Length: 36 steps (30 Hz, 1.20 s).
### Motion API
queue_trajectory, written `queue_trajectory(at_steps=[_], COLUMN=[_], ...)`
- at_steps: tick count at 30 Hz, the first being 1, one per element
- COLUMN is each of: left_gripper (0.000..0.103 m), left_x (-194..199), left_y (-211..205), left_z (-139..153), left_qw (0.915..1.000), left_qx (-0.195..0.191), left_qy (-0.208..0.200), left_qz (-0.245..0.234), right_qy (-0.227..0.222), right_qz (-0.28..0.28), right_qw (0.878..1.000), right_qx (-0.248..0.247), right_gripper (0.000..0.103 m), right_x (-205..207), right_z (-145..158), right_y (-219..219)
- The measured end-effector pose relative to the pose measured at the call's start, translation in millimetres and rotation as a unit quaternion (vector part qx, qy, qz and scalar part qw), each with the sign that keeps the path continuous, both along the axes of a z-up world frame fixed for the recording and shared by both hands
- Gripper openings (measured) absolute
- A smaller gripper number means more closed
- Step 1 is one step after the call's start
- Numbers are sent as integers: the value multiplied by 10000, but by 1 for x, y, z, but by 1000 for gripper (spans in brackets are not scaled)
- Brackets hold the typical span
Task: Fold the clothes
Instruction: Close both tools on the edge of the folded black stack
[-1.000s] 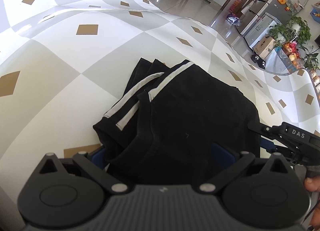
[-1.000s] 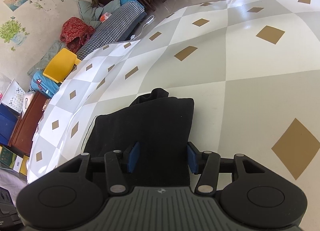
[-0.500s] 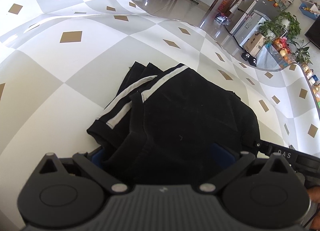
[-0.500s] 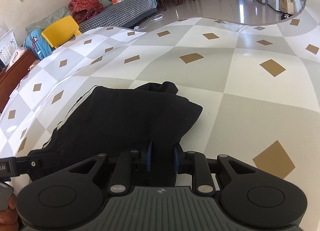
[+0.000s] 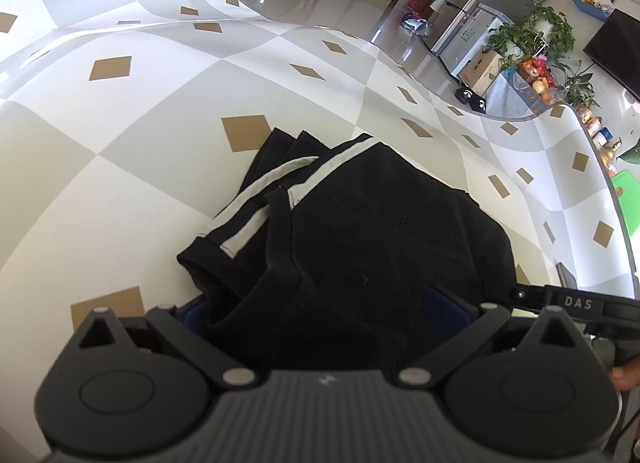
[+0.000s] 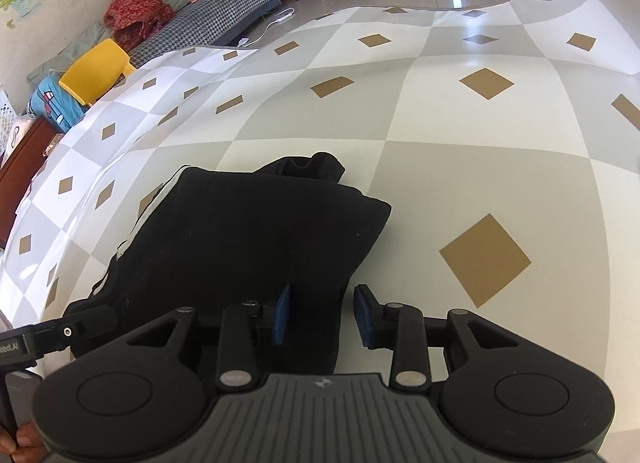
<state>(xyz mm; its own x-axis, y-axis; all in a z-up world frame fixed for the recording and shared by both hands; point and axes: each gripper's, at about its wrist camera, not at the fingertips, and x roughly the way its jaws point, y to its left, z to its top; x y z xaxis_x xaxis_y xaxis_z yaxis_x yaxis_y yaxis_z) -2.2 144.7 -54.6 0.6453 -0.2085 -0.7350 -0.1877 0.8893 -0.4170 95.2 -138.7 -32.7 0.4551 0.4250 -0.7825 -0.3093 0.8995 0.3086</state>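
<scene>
Since half a second ago the right gripper [image 6: 324, 313] has spread its blue pads, which were pinched on the cloth, and now stands narrowly open around the near edge. The left gripper [image 5: 324, 313] is wide open astride the folded black garment [image 5: 360, 239], which lies on the checked tablecloth [image 5: 120, 151].
</scene>
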Motion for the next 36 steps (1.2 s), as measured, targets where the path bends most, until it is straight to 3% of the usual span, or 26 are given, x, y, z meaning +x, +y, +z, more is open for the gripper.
queue_trajectory(at_steps=[8, 25, 36], left_gripper=[103, 103, 102], left_x=[0, 11, 24], left_y=[-2, -13, -31], left_z=[0, -1, -3], left_qw=[9995, 9979, 9959], left_qx=[310, 632, 695], left_qy=[20, -63, -214], left_qz=[42, -125, -530], right_qy=[-45, -6, -184], right_qz=[-34, -367, 153], right_qw=[9999, 9961, 9977], right_qx=[145, 796, 629], right_gripper=[45, 45, 28], right_x=[1, 14, 9], right_z=[-1, -8, -11], right_y=[-1, -6, 15])
